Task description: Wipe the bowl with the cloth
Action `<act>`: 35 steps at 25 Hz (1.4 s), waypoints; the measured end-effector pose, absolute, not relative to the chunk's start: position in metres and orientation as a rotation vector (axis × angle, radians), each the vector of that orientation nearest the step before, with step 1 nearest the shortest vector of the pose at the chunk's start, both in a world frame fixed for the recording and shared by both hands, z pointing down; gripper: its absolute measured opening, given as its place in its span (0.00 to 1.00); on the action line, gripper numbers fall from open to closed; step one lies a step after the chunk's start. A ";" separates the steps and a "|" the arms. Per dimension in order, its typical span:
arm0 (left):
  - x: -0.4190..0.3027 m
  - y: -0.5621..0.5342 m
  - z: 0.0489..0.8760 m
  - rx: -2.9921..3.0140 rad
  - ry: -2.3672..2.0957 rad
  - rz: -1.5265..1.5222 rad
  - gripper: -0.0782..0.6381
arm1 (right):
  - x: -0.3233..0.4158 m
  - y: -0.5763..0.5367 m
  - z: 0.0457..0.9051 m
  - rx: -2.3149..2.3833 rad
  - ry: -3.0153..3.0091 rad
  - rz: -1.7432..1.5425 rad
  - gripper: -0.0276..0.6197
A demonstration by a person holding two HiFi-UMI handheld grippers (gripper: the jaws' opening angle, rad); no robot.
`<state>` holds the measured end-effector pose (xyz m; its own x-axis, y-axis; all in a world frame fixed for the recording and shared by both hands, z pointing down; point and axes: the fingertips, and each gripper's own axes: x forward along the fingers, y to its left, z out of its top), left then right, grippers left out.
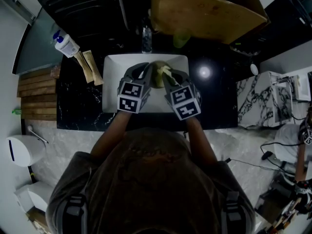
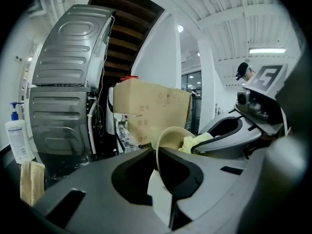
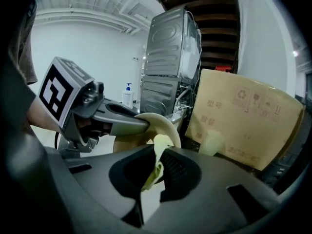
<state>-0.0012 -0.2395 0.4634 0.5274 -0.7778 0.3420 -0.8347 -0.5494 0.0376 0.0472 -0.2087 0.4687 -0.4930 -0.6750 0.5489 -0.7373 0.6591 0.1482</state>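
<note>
**A:** Head view, entry one: cream bowl (image 1: pixel 157 77), held up over the white basin (image 1: pixel 112 82) sunk in the black tabletop (image 1: pixel 78 101). It sits between the two grippers and does not look to be resting on anything.

**B:** Entry two, left gripper (image 2: pixel 158 152)?

**A:** Left gripper view: the jaws are clamped on the bowl's thin rim. The bowl is tipped on edge, with its hollow turned toward the other gripper.

**B:** Entry three, right gripper (image 3: pixel 157 152)?

**A:** Right gripper view: the jaws are closed on a fold of yellow-green cloth (image 3: pixel 152 172). The cloth's bunched top sits against the bowl. The two grippers are nearly touching.

**B:** Sundries?

**A:** A pump bottle (image 1: pixel 66 45) stands at the tabletop's far left corner. A cardboard box (image 3: pixel 243 121) is behind the basin.

**B:** Hazards, as judged?

**A:** First, the rim hold is narrow. A firm wipe pushing sideways could lever the bowl out of the jaws and drop it into the basin. Second, only a small fold of cloth is pinched. Dragging it across the bowl may pull it free. Third, with the grippers this close, one could knock the other and twist the bowl.
</note>
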 end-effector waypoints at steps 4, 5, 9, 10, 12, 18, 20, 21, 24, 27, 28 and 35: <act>-0.002 -0.240 0.463 2.564 -1.377 0.427 0.15 | 0.041 -0.202 0.477 1.050 -2.289 0.145 0.08; -0.002 -0.240 0.463 2.564 -1.376 0.427 0.15 | 0.040 -0.200 0.479 1.041 -2.289 0.147 0.08; -0.002 -0.238 0.463 2.564 -1.374 0.427 0.15 | 0.031 -0.193 0.483 1.006 -2.296 0.155 0.08; -0.002 -0.238 0.463 2.565 -1.374 0.428 0.15 | 0.028 -0.192 0.484 0.995 -2.298 0.148 0.08; -0.001 -0.238 0.462 2.568 -1.375 0.430 0.15 | 0.023 -0.191 0.484 0.972 -2.303 0.131 0.08; 0.007 -0.233 0.459 2.593 -1.349 0.440 0.16 | 0.008 -0.184 0.488 0.908 -2.314 0.132 0.08; 0.010 -0.231 0.459 2.602 -1.341 0.449 0.16 | 0.004 -0.182 0.488 0.895 -2.328 0.142 0.08; 0.011 -0.230 0.459 2.606 -1.339 0.454 0.16 | 0.002 -0.181 0.488 0.890 -2.344 0.154 0.07; 0.011 -0.229 0.460 2.615 -1.340 0.456 0.16 | -0.001 -0.179 0.485 0.872 -2.409 0.212 0.07; 0.008 -0.231 0.459 2.612 -1.346 0.445 0.16 | 0.001 -0.177 0.482 0.868 -2.471 0.278 0.07; 0.006 -0.232 0.460 2.605 -1.349 0.443 0.16 | 0.004 -0.177 0.481 0.876 -2.485 0.290 0.07; -0.012 -0.234 0.473 2.526 -1.362 0.421 0.15 | 0.024 -0.181 0.475 0.944 -2.546 0.358 0.08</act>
<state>-0.0117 -0.2336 0.4734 0.5239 -0.7714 0.3612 -0.8407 -0.5366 0.0735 0.0235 -0.1812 0.4749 -0.6918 -0.5639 0.4511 -0.6664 0.7392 -0.0980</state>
